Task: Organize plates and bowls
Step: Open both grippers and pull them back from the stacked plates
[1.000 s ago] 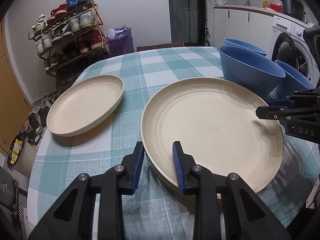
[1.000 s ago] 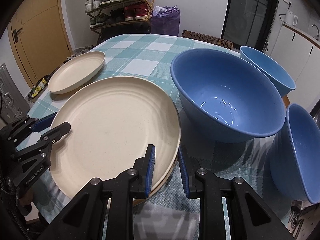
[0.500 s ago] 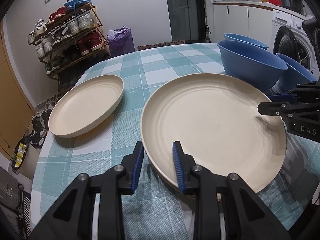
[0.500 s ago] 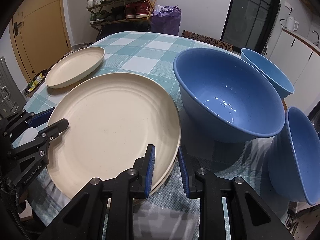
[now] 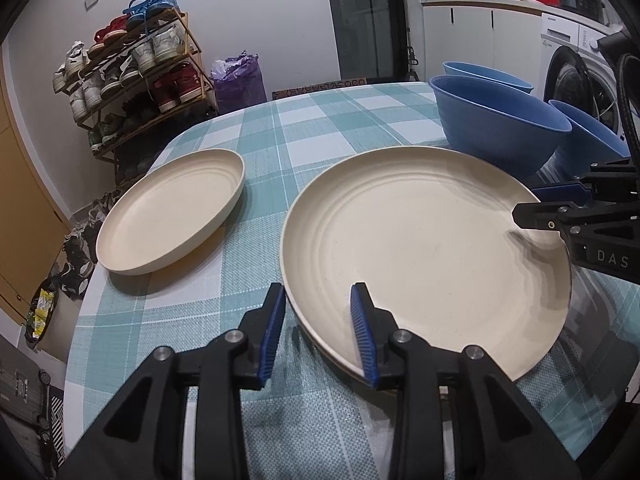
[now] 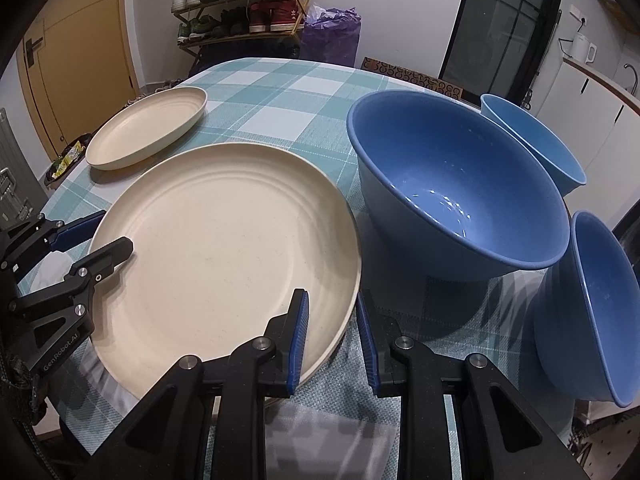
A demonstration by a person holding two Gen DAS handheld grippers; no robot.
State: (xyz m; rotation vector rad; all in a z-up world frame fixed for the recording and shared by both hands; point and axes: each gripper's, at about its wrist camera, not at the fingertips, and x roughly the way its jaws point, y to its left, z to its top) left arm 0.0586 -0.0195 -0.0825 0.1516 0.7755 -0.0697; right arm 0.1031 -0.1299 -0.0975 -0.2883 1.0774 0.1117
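A large cream plate (image 5: 424, 248) (image 6: 224, 248) is held above the checked table (image 5: 340, 128) by both grippers. My left gripper (image 5: 320, 328) is shut on its near-left rim; it also shows in the right wrist view (image 6: 104, 236). My right gripper (image 6: 330, 336) is shut on the opposite rim and shows in the left wrist view (image 5: 540, 204). A smaller cream plate (image 5: 172, 208) (image 6: 148, 126) lies on the table to the left. Three blue bowls stand at the right: a big one (image 6: 460, 188) (image 5: 496, 128), a far one (image 6: 532, 140) and a near one (image 6: 596, 312).
A shoe rack (image 5: 132, 76) and a purple bag (image 5: 240, 80) stand beyond the table's far left edge. A washing machine (image 5: 576, 64) and white cabinets (image 5: 480, 36) are at the right. The table edge (image 5: 84, 308) runs close by on the left.
The large plate has risen off the table with both grippers on it. The bowls and the small plate now sit lower and farther off in both views.
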